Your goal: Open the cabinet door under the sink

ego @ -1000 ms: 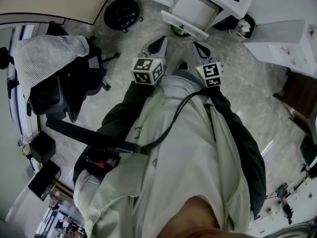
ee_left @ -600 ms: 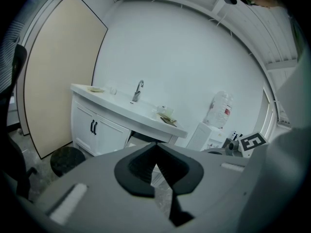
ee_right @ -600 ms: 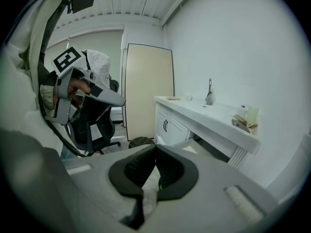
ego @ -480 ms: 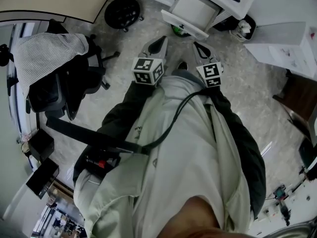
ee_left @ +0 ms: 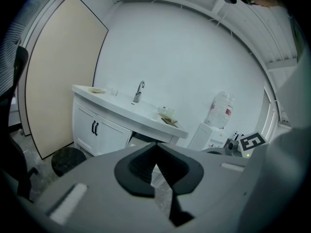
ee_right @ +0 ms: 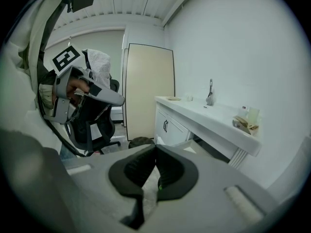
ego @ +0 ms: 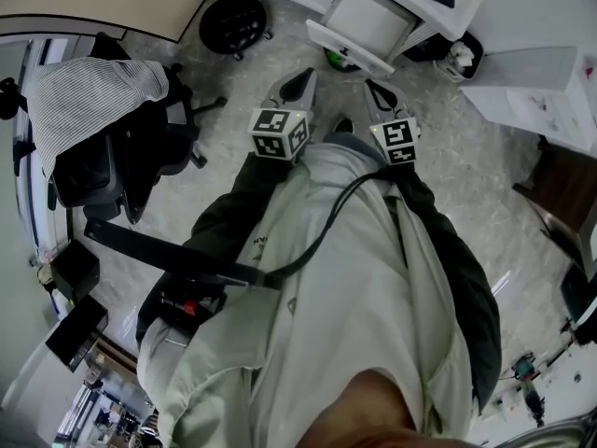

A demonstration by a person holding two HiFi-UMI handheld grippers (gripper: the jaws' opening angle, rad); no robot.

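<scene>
My left gripper [ego: 298,78] and right gripper [ego: 375,90] are squeezed shut, holding nothing. The cabinet door [ee_right: 170,125] is far off, at 12 o'clock from my right one.

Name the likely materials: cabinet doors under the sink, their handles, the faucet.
The cabinet doors look like white-painted wood or MDF, with a smooth finish and recessed framed panels. The handles are dark, probably metal; too small to confirm. The faucet looks metal: shiny chrome-like sheen.
</scene>
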